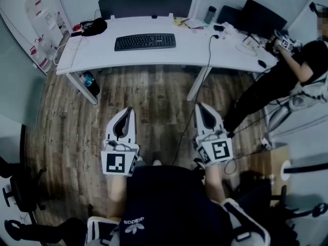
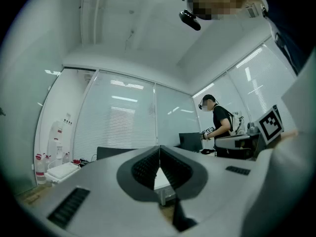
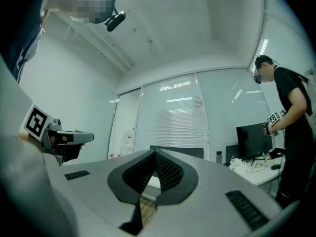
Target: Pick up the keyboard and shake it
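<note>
Left gripper [image 1: 127, 111] and right gripper [image 1: 201, 106] are both closed on nothing, well back from the desk [image 1: 195, 49]; keyboard [image 1: 145, 41] sits on it.

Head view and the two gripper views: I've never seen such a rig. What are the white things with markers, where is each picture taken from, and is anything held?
Those are two-jaw grippers, one in each of a person's hands. The head view looks down from a camera on that person's head: left gripper, right gripper, both above the floor, short of the white desk. The other two pictures come from cameras riding on each gripper, looking along its jaws. Both pairs of jaws are shut, holding nothing. A keyboard lies untouched on the desk, with a monitor towards the picture's right, where another person stands.
</note>
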Available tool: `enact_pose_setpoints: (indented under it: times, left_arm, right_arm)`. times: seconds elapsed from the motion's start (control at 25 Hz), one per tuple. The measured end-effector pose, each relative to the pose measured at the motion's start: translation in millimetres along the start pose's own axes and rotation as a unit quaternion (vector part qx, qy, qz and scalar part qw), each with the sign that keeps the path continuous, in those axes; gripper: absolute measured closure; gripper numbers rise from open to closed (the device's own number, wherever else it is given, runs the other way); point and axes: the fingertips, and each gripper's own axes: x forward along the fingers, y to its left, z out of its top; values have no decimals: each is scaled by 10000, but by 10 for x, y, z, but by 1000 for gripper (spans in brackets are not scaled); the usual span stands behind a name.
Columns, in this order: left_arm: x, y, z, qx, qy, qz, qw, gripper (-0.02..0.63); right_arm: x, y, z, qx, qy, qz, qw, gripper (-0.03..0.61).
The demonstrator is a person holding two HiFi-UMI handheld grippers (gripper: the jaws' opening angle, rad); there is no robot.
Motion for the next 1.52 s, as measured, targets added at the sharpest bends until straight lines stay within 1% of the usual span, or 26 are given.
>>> enact_pose_setpoints:
  times: [0.12, 0.28, 0.4, 0.52, 0.68, 0.8, 1.0, 1.12, 1.28, 1.52]
  left_arm:
    - [11, 6, 18, -144, -85, 23, 9999, 607]
    - [19, 5, -12, -31, -7, -10, 10000, 607]
    - [43, -5, -12, -45, 35, 11, 10000, 609]
    - [85, -21, -1, -105, -35, 4, 9999, 607]
    - [153, -20, -28, 16, 7, -14, 10000, 607]
    - [208, 28, -18, -91, -44, -18, 9999, 607]
    - [359, 157, 36, -264, -137, -90, 9995, 607]
    - [512, 283, -17, -389, -149, -148, 9990, 607]
    - [811, 575, -115, -448, -106, -189, 9988, 607]
    - [1392, 1120, -137, -498, -79, -307, 9983, 607]
  right_arm:
    - [18, 6, 15, -8, -12, 12, 10000, 574]
    - [31, 4, 30, -21, -15, 59, 10000, 574]
    - [34, -13, 29, -25, -15, 75, 10000, 574]
    - [49, -39, 22, -48, 1, 73, 10000, 575]
    - [83, -73, 6, -57, 10, 118, 9999, 574]
    - [151, -100, 1, 62, -28, 103, 9999, 574]
    - [372, -127, -77, 159, 65, 74, 9998, 574]
    - [548, -123, -155, 164, 161, 89, 9997, 574]
    - [910, -145, -259, 87, 295, 67, 9995, 574]
    - [1572, -174, -212, 96, 357, -78, 9993, 574]
